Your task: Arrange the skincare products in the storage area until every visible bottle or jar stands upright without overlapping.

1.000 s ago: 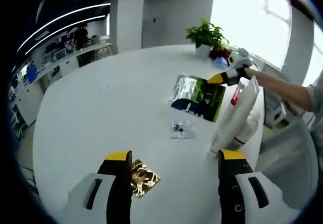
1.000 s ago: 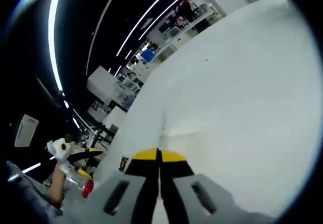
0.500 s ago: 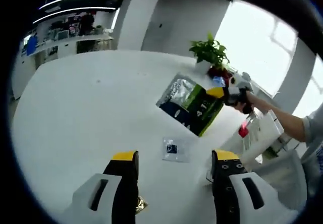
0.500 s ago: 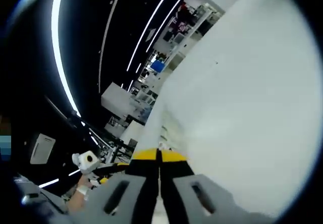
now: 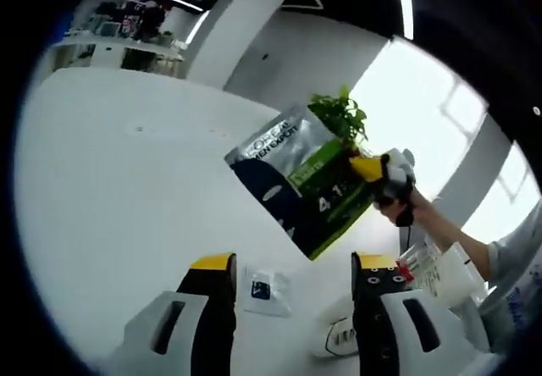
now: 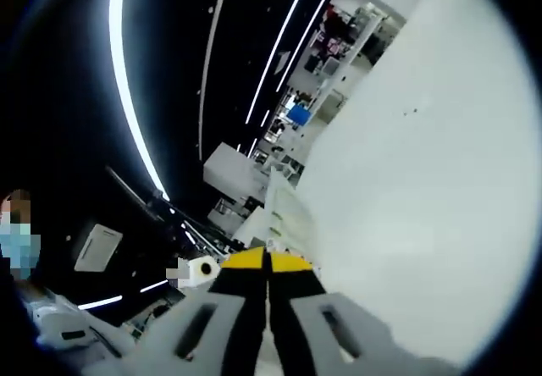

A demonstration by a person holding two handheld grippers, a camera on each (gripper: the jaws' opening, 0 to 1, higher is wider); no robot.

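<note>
Skincare pouch [image 5: 301, 177], silver, navy and green foil, hung above the white table [image 5: 110, 181], pinched at its right edge by the closed yellow-tipped jaws of the right gripper [image 5: 366, 169]; in the right gripper view those jaws [image 6: 267, 259] met on the pouch's thin edge [image 6: 279, 215]. Left gripper [image 5: 292, 264] stood with jaws wide apart and empty, a small clear sachet [image 5: 264, 290] lying on the table between them, a white tube [image 5: 339, 339] beside its right jaw, and a red-capped white bottle [image 5: 440, 270] beyond that, below the pouch.

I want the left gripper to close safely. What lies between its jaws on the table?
In the left gripper view, a small clear sachet lies on the white table between the left gripper jaws.
</note>
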